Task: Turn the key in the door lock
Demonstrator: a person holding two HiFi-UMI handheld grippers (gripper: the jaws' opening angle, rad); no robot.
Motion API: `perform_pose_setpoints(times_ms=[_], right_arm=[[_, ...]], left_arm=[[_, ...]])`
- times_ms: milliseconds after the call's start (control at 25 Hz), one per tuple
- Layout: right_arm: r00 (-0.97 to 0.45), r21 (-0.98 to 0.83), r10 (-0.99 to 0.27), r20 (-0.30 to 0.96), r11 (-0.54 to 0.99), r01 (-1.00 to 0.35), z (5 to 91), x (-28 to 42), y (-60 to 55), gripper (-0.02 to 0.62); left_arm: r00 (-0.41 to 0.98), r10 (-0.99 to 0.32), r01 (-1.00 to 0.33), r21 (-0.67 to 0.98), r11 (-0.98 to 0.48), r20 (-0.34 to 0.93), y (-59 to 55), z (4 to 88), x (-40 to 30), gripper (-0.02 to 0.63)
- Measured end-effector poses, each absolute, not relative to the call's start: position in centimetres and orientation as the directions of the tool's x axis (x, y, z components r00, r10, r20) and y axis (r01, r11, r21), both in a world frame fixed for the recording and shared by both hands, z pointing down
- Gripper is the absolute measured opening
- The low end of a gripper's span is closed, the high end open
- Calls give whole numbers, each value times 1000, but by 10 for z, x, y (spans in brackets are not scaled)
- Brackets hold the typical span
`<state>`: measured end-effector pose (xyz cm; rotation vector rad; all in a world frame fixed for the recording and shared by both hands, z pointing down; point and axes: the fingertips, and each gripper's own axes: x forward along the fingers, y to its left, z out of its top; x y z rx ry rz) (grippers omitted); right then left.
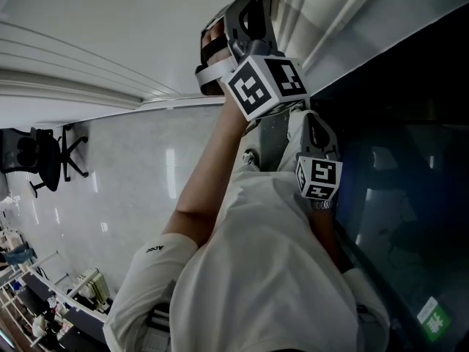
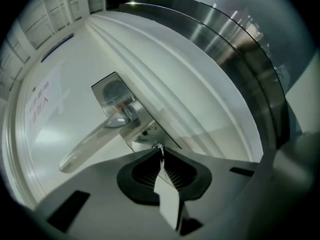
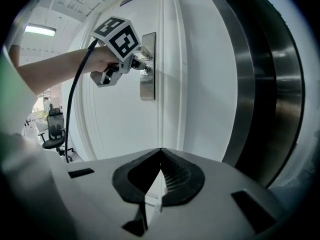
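On the white door (image 3: 190,84) sits a steel lock plate (image 2: 116,91) with a lever handle (image 2: 90,141). My left gripper (image 2: 159,151) is shut on the key (image 2: 158,146), whose metal head shows at the jaw tips just below the handle's hub. From the right gripper view, the left gripper (image 3: 141,68) is pressed up to the lock plate (image 3: 147,86), with its marker cube (image 3: 117,36) uppermost. My right gripper (image 3: 160,151) hangs back from the door, lower down, shut on nothing. The head view has the left gripper (image 1: 245,17) at the lock and the right gripper (image 1: 311,134) beneath it.
A dark steel door frame (image 3: 260,84) runs right of the door. A black cable (image 3: 75,109) hangs from the left gripper. An office chair (image 3: 52,131) stands on the glossy floor behind. A dark glass panel (image 1: 410,196) lies beside the door.
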<state>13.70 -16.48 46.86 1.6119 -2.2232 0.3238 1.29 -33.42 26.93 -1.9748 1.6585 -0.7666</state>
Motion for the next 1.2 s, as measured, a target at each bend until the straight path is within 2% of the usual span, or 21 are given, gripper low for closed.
perform_pose_setpoints(times_ms=[280,400,480,560,680,880,1000,1120,1200], right_arm=[[-273,35,-859,433,319,-947,470,134,-162,2],[-272,36,-858,435,319,-947,470,135,-160,2],[-275,37,-856,437,323,-946,472,134,-160,2],[-279,39,-853,441,329,-944,473,131,-160,2],[-288,45,-849,443,342,-939,473,125,-160,2],[-303,51,-842,445,362,-931,473,118,-159,2],[-303,54,-841,447,364,-930,472,117,-160,2],[-302,58,-841,449,365,-929,472,115,-161,2],[-300,61,-840,452,364,-929,473,117,-159,2]], left_arm=[[141,-987,-665,-730,-156,83,-329,269,15,31],[172,-983,-736,-655,-171,64,-322,269,16,46],[223,-972,-837,-497,-229,74,-317,271,14,58],[295,-953,-917,-259,-304,73,-313,269,10,61],[396,-917,-915,91,-392,36,-307,263,6,87],[483,-875,-738,527,-422,-24,-309,270,-1,97],[519,-850,-530,747,-402,-89,-310,275,-3,97],[530,-826,-281,879,-384,-191,-311,274,-4,100],[521,-818,-184,904,-386,-243,-309,271,-2,101]])
